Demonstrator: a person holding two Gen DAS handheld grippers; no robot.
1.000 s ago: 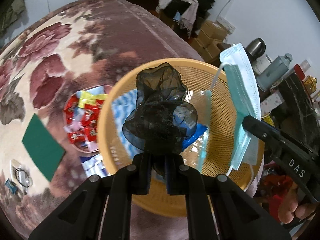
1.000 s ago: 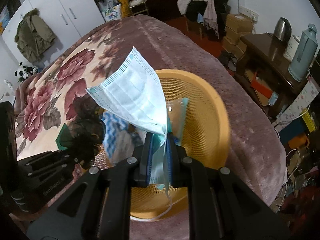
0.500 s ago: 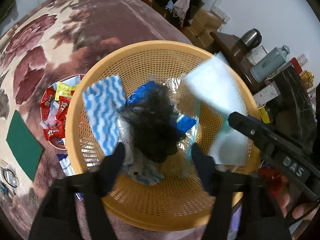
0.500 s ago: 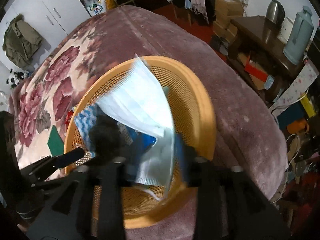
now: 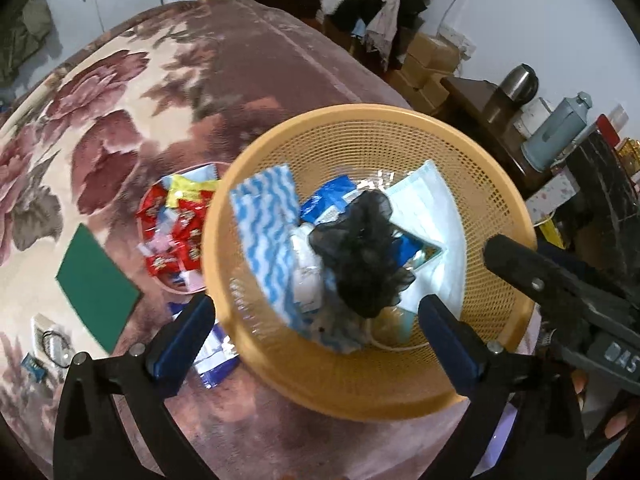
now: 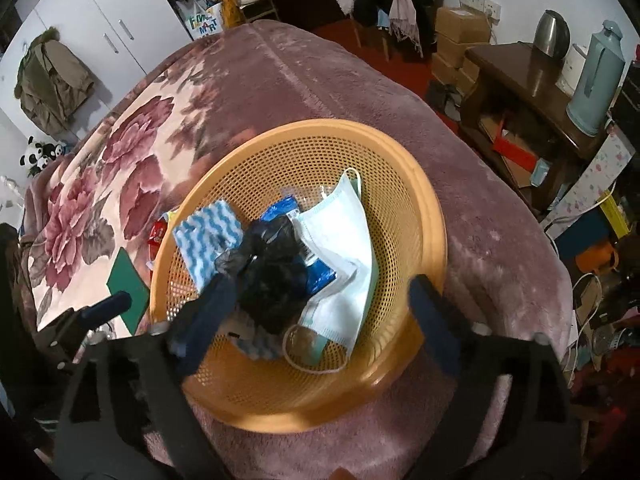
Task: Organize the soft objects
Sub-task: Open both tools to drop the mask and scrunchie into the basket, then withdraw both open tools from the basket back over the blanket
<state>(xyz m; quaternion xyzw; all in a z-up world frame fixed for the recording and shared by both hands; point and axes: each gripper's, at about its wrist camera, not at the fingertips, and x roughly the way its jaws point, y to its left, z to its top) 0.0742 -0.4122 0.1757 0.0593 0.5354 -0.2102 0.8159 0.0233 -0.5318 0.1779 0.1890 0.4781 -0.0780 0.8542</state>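
We see both sets of tongs spread wide and holding nothing: the left tongs [image 5: 316,332] and the right tongs [image 6: 320,316] each hang above the near rim of the orange mesh basket [image 5: 472,152], which sits on a bed covered by a mauve floral blanket [image 5: 120,120]. Inside the basket, the black mesh scrunchie [image 5: 360,256] lies on top of the pile, near the middle. The pale blue face mask [image 6: 340,248] lies just to its right against the basket wall, one ear loop curling up at its far corner and another trailing along the basket floor toward the near rim. To the left of the scrunchie rests a blue-and-white wavy cloth [image 5: 268,236], partly propped against the left wall, and beneath the scrunchie we make out blue packaging [image 5: 326,202] and some clear wrapping, though the layers underneath are too jumbled for us to sort with confidence. Outside the basket, just to its left on the blanket, a pink dish of red and yellow snack packets [image 5: 176,228] touches or nearly touches the basket wall, and a green rectangular pad [image 5: 96,284] lies flat further left. Through the left wrist camera, the right tongs' black body enters from the right edge.
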